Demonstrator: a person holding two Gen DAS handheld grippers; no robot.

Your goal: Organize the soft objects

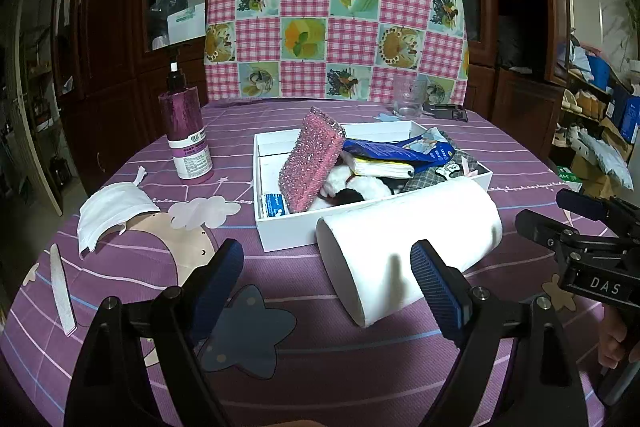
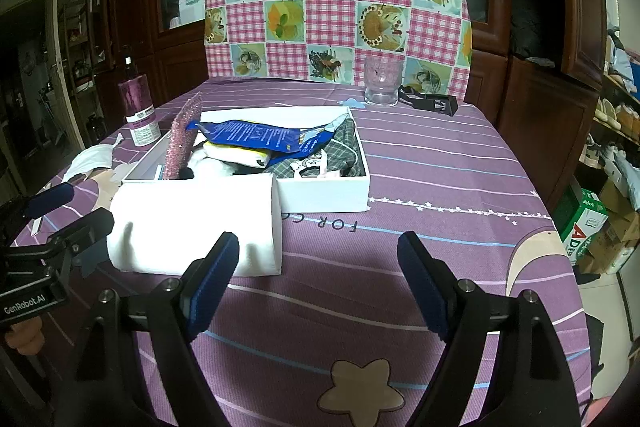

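Note:
A white box (image 1: 288, 231) (image 2: 324, 193) on the purple tablecloth holds a glittery pink sponge (image 1: 314, 161) (image 2: 182, 141) standing on edge, a blue packet (image 1: 384, 149) (image 2: 256, 135), a plaid cloth (image 2: 340, 151) and black-and-white plush (image 1: 352, 189). A white paper roll (image 1: 408, 243) (image 2: 192, 227) lies on its side in front of the box. A white face mask (image 1: 110, 213) (image 2: 94, 157) lies left of it. My left gripper (image 1: 328, 275) is open and empty just short of the roll. My right gripper (image 2: 316, 275) is open over bare cloth, right of the roll.
A purple pump bottle (image 1: 186, 135) (image 2: 138, 107) stands at the left, a glass cup (image 1: 408, 97) (image 2: 382, 81) and a black clip (image 2: 432, 103) at the back. A nail file (image 1: 62, 291) lies at the near left. A checked cloth (image 1: 336, 3) hangs behind; dark cabinets surround.

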